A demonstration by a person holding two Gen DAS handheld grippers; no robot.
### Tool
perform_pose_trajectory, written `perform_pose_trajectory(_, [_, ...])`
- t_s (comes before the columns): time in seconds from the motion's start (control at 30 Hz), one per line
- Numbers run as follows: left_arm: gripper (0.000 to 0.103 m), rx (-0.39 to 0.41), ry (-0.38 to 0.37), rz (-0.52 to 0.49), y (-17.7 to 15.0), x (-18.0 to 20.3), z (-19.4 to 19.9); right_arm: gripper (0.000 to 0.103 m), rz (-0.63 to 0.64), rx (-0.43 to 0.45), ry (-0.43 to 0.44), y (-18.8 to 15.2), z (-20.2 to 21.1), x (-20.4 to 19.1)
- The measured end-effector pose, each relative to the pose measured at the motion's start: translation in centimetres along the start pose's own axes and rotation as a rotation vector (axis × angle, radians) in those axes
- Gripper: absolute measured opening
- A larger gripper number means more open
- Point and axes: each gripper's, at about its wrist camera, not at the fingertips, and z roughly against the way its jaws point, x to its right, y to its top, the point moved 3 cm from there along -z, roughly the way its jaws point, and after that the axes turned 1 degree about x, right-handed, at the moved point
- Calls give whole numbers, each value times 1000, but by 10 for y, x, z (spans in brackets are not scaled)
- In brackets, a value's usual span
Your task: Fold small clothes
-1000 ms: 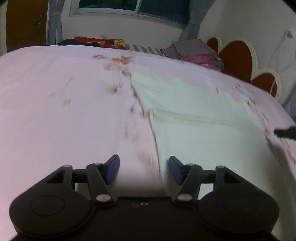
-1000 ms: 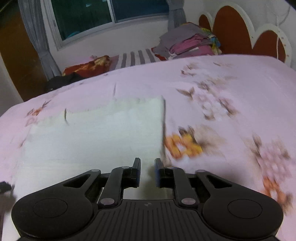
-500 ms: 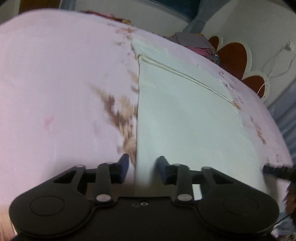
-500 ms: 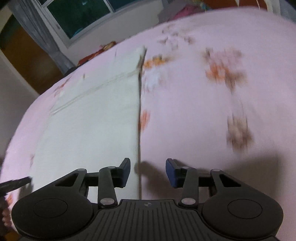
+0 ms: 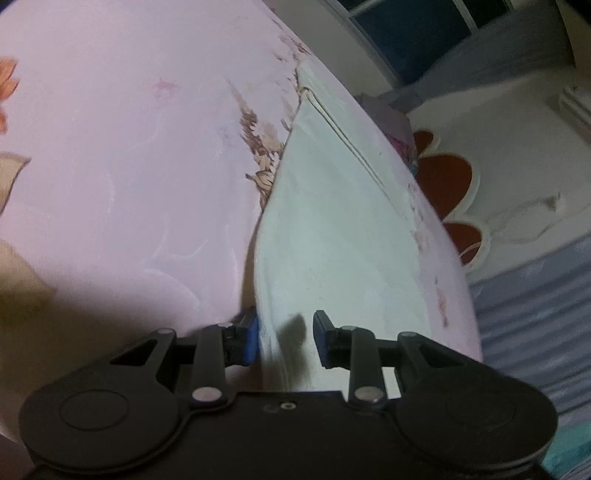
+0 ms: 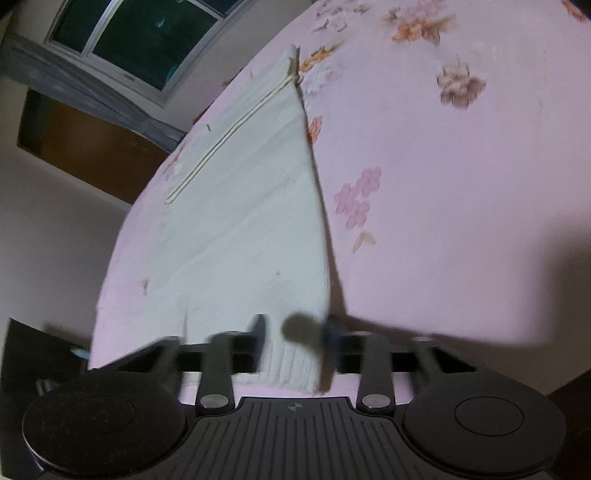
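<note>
A pale cream garment [image 5: 332,229] lies spread flat on a pink floral bedsheet [image 5: 122,155], and both grippers sit low at its near end. In the left wrist view the left gripper [image 5: 285,339] stands with its jaws apart; the garment's left edge runs down from about 12 o'clock and passes into the gap, just beside the left blue pad [image 5: 252,339], though whether that pad touches the cloth cannot be told. The rest of the garment spreads away toward 1 o'clock, a raised seam line crossing it far up. In the right wrist view the right gripper [image 6: 295,341] also has its jaws apart, with the garment's [image 6: 251,206] ribbed near corner lying between the fingers. The garment's right edge climbs from the gap toward 12 o'clock, and its body fans out toward 11 o'clock. Neither gripper is closed on the fabric. A red-and-white scalloped headboard [image 5: 454,177] stands at 2 o'clock in the left view, and a dark window [image 6: 147,33] at 11 o'clock in the right view.
</note>
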Motion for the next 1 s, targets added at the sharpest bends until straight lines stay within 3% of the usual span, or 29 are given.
perform_pose_trajectory(0.07, [26, 12, -14, 23, -3, -3, -3, 14, -20, -3, 11, -2, -3, 3])
perform_pose_trajectory(0.13, [10, 17, 0, 10, -5, -2, -4, 12, -39, -6, 35, -2, -6, 7])
perform_pose_trajectory(0.17, [3, 20, 13, -7, -6, -1, -5, 3, -40, -6, 51, -2, -6, 7])
perform_pose_trajectory(0.2, [3, 44, 16, -19, -7, 1, -2, 2, -33, 1, 61, -1, -5, 6])
perform_pose_trajectory(0.27, [3, 121, -67, -1, -9, 5, 12, 2, -6, 57, 93, 1, 8, 0])
perform_pose_trajectory(0.3, [3, 135, -52, -8, -10, 5, 15, 2, 8, 81, 104, 3, 14, -4])
perform_pose_trajectory(0.4, [3, 74, 43, -36, -13, -2, 0, 2, 62, 67, 40, 5, 11, -6])
perform_pose_trajectory(0.47, [3, 95, 23, -25, -10, 1, 1, 2, 48, 42, 9, 6, 3, 1])
perform_pose_trajectory(0.57, [3, 146, -31, -37, -2, 18, 11, 2, 41, 113, 77, 17, 20, -10])
perform_pose_trajectory(0.73, [3, 216, -103, -96, 41, 56, 18, 2, 136, 224, 116, 65, 40, -53])
perform_pose_trajectory(1.0, [3, 288, -249, -121, 146, 111, -20, 2, 210, 344, 114, 177, 5, -120])
